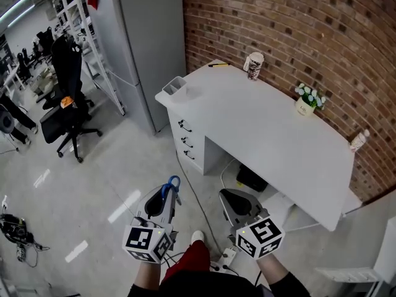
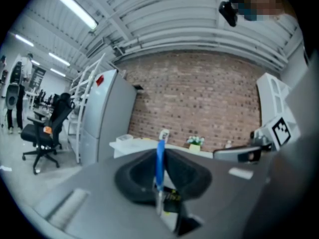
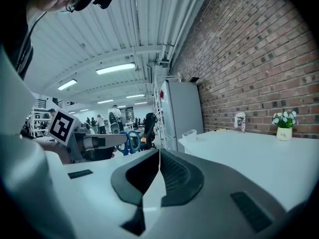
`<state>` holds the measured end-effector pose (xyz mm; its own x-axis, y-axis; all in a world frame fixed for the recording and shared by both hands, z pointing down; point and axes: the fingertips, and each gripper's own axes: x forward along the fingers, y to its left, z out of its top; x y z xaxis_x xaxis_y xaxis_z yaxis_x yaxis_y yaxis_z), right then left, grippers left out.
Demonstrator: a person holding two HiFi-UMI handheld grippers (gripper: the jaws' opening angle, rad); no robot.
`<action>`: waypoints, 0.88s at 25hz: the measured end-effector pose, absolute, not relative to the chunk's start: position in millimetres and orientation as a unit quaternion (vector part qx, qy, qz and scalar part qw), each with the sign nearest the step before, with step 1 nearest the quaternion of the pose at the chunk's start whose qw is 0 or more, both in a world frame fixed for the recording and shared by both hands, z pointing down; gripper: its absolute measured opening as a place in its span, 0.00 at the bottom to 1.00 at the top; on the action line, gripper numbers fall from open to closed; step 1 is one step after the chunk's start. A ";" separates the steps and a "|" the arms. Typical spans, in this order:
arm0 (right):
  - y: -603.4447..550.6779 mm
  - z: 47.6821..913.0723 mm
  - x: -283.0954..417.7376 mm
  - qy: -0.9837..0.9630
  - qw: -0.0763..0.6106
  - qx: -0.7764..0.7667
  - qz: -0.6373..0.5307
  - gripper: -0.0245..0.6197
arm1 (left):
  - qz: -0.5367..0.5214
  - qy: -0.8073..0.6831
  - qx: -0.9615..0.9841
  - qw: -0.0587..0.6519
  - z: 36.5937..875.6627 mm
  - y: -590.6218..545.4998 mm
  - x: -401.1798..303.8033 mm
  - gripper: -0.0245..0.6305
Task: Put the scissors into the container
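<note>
One pair of scissors (image 1: 171, 185) is clamped in the left gripper (image 1: 166, 198), held over the floor (image 1: 93, 184) well short of the counter (image 1: 266, 129). In the left gripper view the dark fingers (image 2: 137, 176) pinch the metal blades. The blue handles (image 2: 160, 158) stand edge-on and stick out past the fingertips toward the counter. The right gripper (image 1: 235, 202) hangs just beside the left, and its fingers (image 3: 174, 173) are pressed together along a thin seam.

The container (image 1: 174, 86) is a small pale open-topped box at the counter's near left corner, above a stack of drawers (image 1: 184, 142). What it holds cannot be made out. The scissors are well apart from it.

The counter is white and runs along a red brick wall (image 1: 297, 30). On its far left corner lies a thin yellow stick (image 1: 218, 64), and a patterned cup (image 1: 253, 65) stands just beside it. A small pot of white flowers (image 1: 305, 103) stands at the back edge near the middle. A small bottle (image 1: 359, 140) stands at the back right corner.

A tall grey cabinet (image 1: 145, 42) stands left of the counter. A black office chair (image 1: 69, 98) stands farther left on the glossy pale floor. More chairs and shelving fill the room behind it.
</note>
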<state>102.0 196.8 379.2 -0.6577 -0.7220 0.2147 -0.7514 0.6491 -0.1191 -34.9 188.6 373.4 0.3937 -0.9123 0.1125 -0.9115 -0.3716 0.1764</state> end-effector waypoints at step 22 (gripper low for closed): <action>72.3 382.1 62.0 -0.904 0.081 0.407 0.107 0.05 | 0.013 -0.541 0.832 0.123 383.0 72.6 -63.6 0.11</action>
<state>62.0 72.3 382.1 -0.6561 -0.7174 0.2341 -0.7523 0.6464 -0.1273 -63.6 72.6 383.0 0.4152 -0.8966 0.1544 -0.9029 -0.3852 0.1911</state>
